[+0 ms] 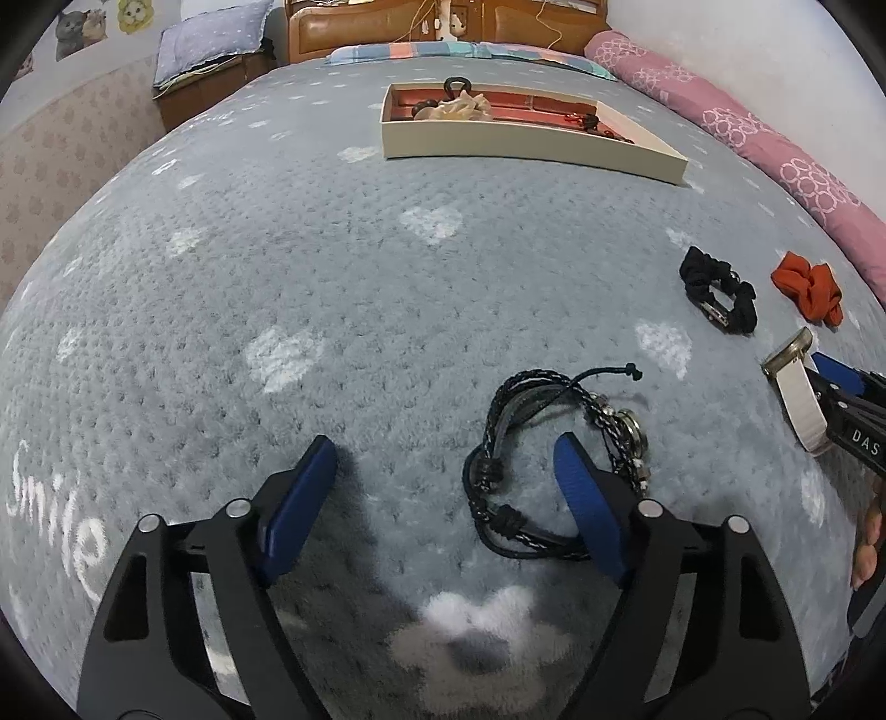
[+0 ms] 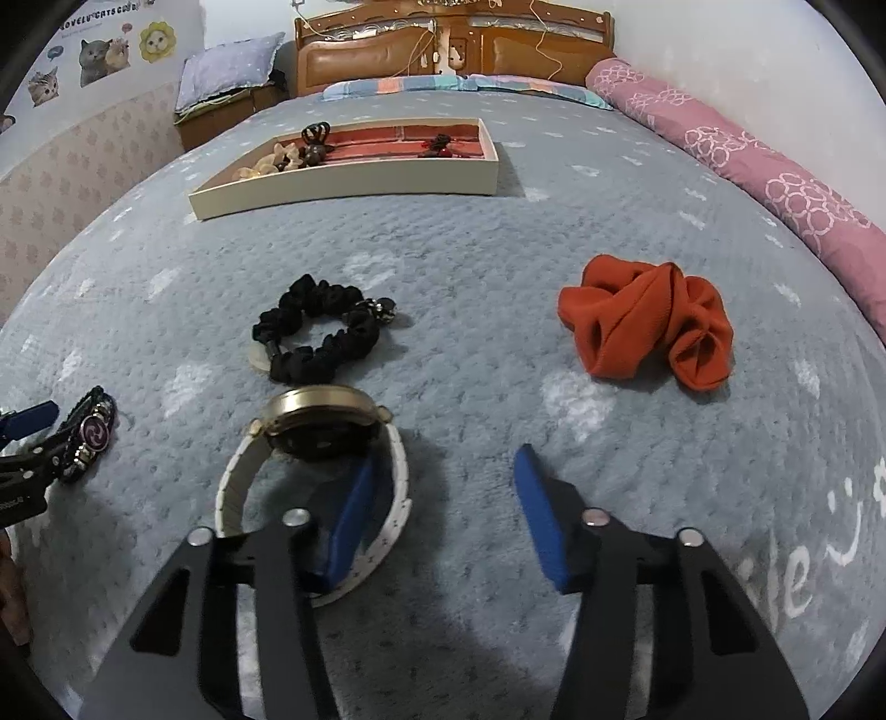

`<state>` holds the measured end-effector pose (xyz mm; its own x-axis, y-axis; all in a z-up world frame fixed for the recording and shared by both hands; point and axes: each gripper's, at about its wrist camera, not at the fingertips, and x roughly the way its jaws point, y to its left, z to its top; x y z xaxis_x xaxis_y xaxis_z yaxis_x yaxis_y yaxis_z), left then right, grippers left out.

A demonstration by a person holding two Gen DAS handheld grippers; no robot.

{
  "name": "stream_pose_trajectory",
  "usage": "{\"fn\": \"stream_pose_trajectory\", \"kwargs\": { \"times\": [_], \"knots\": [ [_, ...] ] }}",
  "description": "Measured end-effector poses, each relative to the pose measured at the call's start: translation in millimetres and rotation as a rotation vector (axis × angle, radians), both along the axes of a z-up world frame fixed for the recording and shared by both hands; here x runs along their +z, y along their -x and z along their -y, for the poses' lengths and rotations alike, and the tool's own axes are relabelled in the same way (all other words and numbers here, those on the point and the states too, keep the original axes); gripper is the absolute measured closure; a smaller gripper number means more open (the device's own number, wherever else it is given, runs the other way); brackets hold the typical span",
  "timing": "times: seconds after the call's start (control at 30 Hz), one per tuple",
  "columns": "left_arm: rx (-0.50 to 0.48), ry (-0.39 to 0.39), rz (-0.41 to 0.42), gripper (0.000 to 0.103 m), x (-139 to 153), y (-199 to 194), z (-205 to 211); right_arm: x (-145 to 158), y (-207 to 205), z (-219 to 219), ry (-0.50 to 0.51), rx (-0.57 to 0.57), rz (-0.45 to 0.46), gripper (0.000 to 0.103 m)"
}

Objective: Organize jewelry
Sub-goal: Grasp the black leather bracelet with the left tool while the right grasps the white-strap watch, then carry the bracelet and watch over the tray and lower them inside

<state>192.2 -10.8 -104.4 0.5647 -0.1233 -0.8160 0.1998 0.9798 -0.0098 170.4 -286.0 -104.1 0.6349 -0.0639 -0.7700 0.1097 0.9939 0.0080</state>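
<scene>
A black braided bracelet (image 1: 545, 459) with a round charm lies on the grey bedspread. My left gripper (image 1: 448, 471) is open, its right finger (image 1: 587, 515) standing inside the bracelet's loop. A gold watch with a white strap (image 2: 315, 465) lies under my right gripper (image 2: 443, 476), which is open with its left finger (image 2: 349, 520) inside the strap loop. A black scrunchie (image 2: 315, 338) and an orange scrunchie (image 2: 648, 327) lie beyond. A cream tray (image 2: 343, 177) with a red floor holds several accessories farther up the bed.
A pink patterned bolster (image 2: 775, 183) runs along the right side of the bed. A wooden headboard (image 2: 454, 50) and a bedside cabinet with a pillow (image 2: 232, 83) stand at the far end. The bracelet also shows at the right wrist view's left edge (image 2: 88, 437).
</scene>
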Motion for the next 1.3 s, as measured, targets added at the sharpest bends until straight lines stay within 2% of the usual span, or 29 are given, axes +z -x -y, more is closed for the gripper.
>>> {"fn": "stream_pose_trajectory", "kwargs": {
  "times": [0.1, 0.17, 0.23, 0.3, 0.37, 0.5, 0.6, 1.0, 1.3],
  "knots": [
    [-0.014, 0.012, -0.001, 0.035, 0, 1, 1, 1, 2, -2, -0.004, 0.010, 0.009, 0.067],
    [-0.015, 0.006, 0.008, 0.047, 1, 2, 2, 1, 3, -2, -0.015, 0.020, 0.014, 0.074],
    [-0.021, 0.011, 0.010, 0.052, 2, 3, 2, 1, 3, -6, -0.021, 0.041, 0.015, 0.085],
    [-0.026, 0.015, 0.009, 0.058, 3, 3, 2, 2, 3, -11, -0.005, 0.060, 0.015, 0.090],
    [-0.036, 0.014, 0.010, 0.074, 4, 2, 4, 2, 4, -15, 0.009, 0.065, 0.016, 0.091],
    [-0.043, 0.026, 0.002, 0.079, 4, 0, 4, 2, 4, -12, -0.007, 0.066, 0.018, 0.093],
    [-0.039, 0.046, -0.005, 0.093, 5, 0, 0, 3, 5, -9, -0.026, 0.067, 0.023, 0.095],
    [-0.023, 0.105, 0.018, 0.095, 10, 6, -8, 10, 10, -4, -0.055, 0.063, 0.070, 0.097],
    [-0.017, 0.119, 0.072, 0.095, 30, 2, -9, 16, 8, 6, -0.074, 0.047, 0.091, 0.097]
  ]
}}
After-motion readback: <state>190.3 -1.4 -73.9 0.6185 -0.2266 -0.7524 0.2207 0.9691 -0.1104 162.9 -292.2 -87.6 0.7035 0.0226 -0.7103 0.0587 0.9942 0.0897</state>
